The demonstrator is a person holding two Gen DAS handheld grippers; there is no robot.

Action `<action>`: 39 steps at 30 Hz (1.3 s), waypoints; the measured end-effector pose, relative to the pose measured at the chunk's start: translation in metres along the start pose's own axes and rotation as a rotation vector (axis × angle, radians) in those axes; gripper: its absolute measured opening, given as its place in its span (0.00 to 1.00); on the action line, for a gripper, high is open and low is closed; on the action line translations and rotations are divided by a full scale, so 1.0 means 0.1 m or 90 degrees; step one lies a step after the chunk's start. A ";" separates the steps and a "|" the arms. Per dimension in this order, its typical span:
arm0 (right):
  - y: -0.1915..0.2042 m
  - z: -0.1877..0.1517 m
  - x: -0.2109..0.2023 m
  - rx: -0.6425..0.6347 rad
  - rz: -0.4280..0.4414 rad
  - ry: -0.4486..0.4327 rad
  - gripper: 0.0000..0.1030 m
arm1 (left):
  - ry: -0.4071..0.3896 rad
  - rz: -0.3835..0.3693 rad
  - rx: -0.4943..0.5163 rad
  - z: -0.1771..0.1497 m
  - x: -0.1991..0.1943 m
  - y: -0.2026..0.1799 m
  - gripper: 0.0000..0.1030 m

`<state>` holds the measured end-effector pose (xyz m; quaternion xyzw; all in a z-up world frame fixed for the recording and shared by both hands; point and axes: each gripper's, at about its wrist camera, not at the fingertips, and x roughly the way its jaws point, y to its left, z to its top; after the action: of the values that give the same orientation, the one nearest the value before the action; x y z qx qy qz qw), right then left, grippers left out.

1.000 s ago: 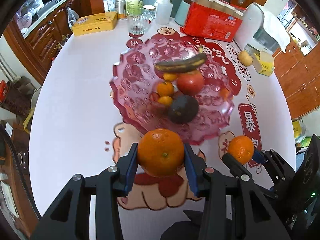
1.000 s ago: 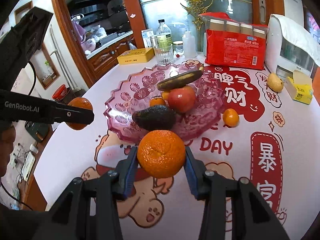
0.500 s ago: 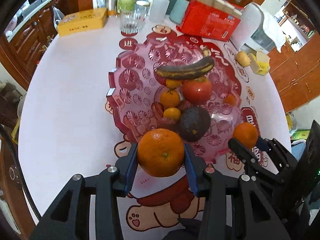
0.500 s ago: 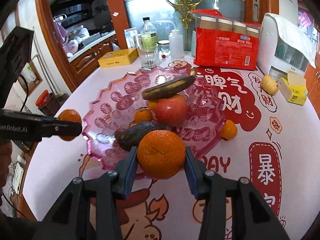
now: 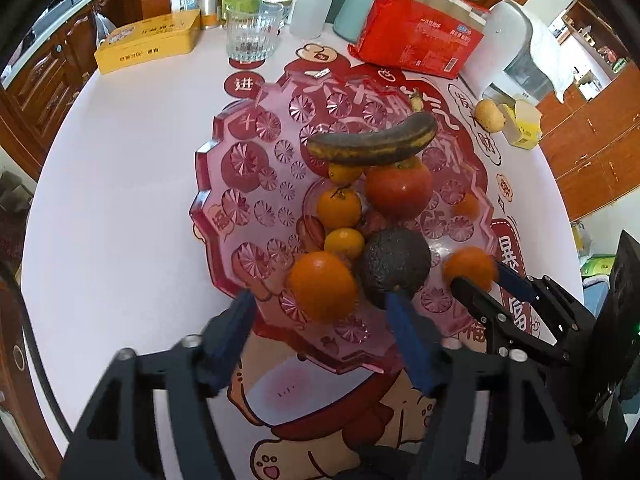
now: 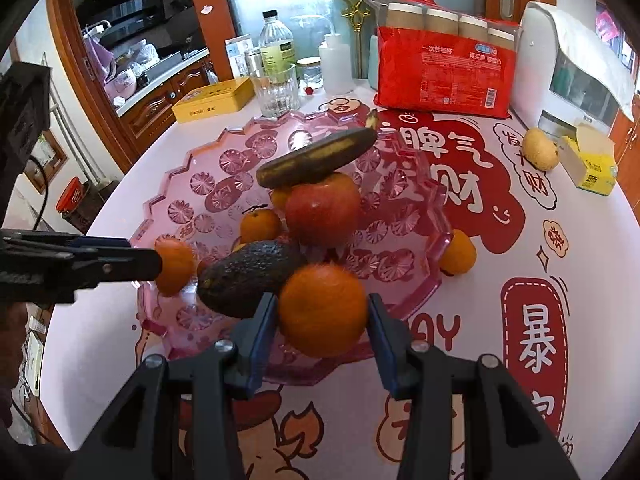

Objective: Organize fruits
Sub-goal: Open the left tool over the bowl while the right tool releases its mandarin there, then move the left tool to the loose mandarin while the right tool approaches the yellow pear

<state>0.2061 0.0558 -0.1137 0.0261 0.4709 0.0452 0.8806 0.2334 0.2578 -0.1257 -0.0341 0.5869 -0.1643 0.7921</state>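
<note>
Fruits are piling up in the scalloped pink cut-glass tray (image 5: 224, 184) on the white tabletop (image 5: 120, 168): a blackened banana (image 5: 372, 146) lying across a red apple (image 5: 400, 190), small tangerines (image 5: 339, 207) and a dark pebbly avocado (image 5: 394, 266). The left hand-held gripper (image 5: 320, 312) is opening its blue jaws, and the round glossy orange (image 5: 323, 286) between them is sitting free over the tray's near rim. The right hand-held gripper (image 6: 322, 318) is clenching a second bright orange (image 6: 323, 310) above the tray's near edge, beside the avocado.
</note>
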 end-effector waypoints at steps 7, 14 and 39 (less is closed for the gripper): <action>-0.11 0.00 -0.11 0.019 0.001 -0.016 0.47 | -0.009 0.004 -0.016 -0.06 -0.09 -0.07 0.67; -0.31 -0.15 -0.30 0.058 -0.005 -0.020 0.50 | -0.028 -0.007 -0.019 -0.19 -0.21 -0.28 0.67; -2.19 -0.67 -1.08 0.033 0.044 -0.012 0.56 | -0.119 0.036 -0.153 -0.84 -0.07 -2.18 0.71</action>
<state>0.1026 -0.1725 -0.0814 0.0655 0.4624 0.0634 0.8820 0.1046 0.0658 -0.0917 -0.1269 0.5271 -0.0666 0.8377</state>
